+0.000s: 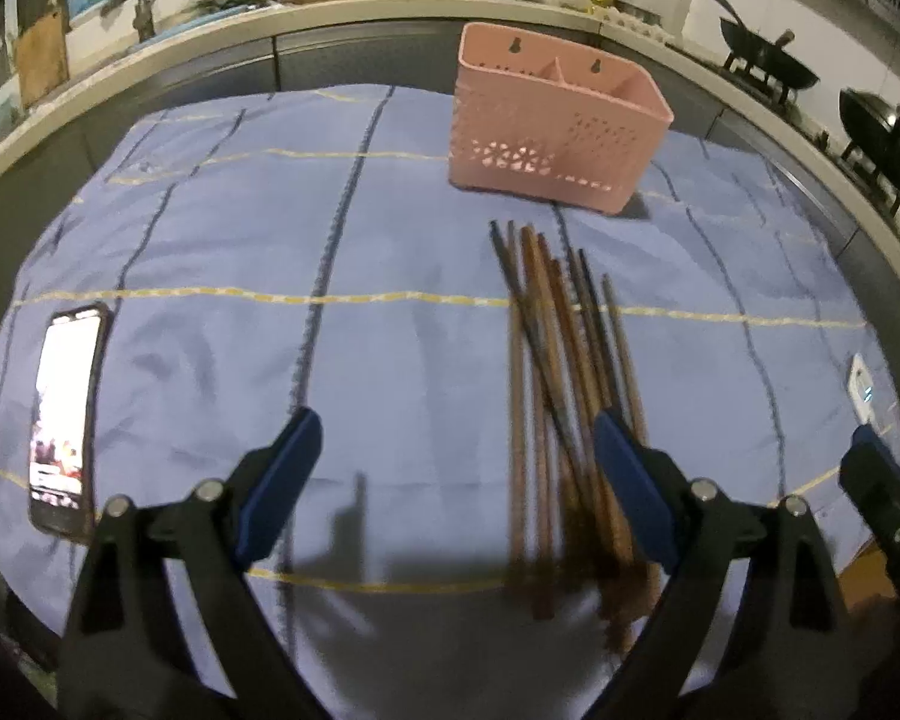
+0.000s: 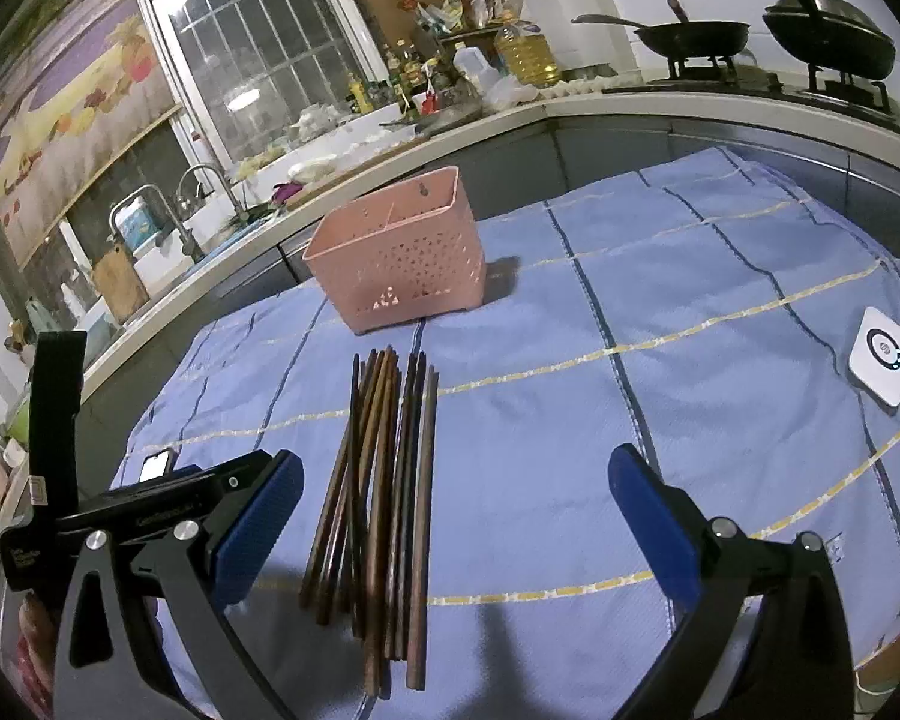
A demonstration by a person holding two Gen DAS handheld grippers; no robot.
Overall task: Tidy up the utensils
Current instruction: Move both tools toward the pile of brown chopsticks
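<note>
Blue checked cloth (image 1: 390, 210), kitchen counter (image 1: 330, 30) behind

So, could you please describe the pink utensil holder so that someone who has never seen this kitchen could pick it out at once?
Start at the blue checked cloth that covers the table. Near its far edge, just beyond the bundle of wooden chopsticks, stands the pink utensil holder. It is the only upright pink thing there: a perforated plastic box with a divider inside and two hanging holes in its back wall.
</note>
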